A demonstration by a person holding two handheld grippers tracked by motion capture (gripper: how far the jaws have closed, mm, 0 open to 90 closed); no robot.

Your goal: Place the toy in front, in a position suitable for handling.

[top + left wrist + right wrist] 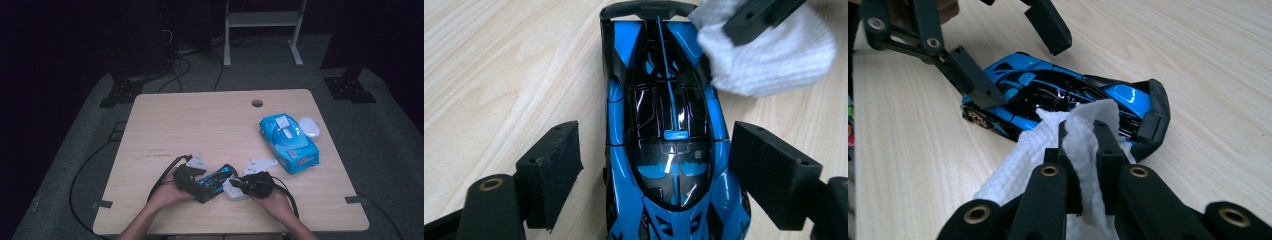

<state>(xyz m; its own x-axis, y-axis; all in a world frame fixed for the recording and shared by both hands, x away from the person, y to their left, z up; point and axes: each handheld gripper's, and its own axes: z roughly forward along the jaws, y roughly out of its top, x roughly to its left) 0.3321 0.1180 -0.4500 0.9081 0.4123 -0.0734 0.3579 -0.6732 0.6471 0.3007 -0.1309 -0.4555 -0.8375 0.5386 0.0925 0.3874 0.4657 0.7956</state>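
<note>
Low in the middle of the high view, I have my right gripper (239, 186) clamped on a white wipe (233, 190) against the blue toy car (216, 182), while my left gripper (196, 183) straddles the car, jaws apart.

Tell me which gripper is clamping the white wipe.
The right gripper: its jaws are shut on the wipe at the toy car's tail. The left gripper's jaws stand apart around the car.

Blue-and-black toy car (669, 135) upright on the table's near edge, white crumpled wipe (769, 55) touching its rear
</note>
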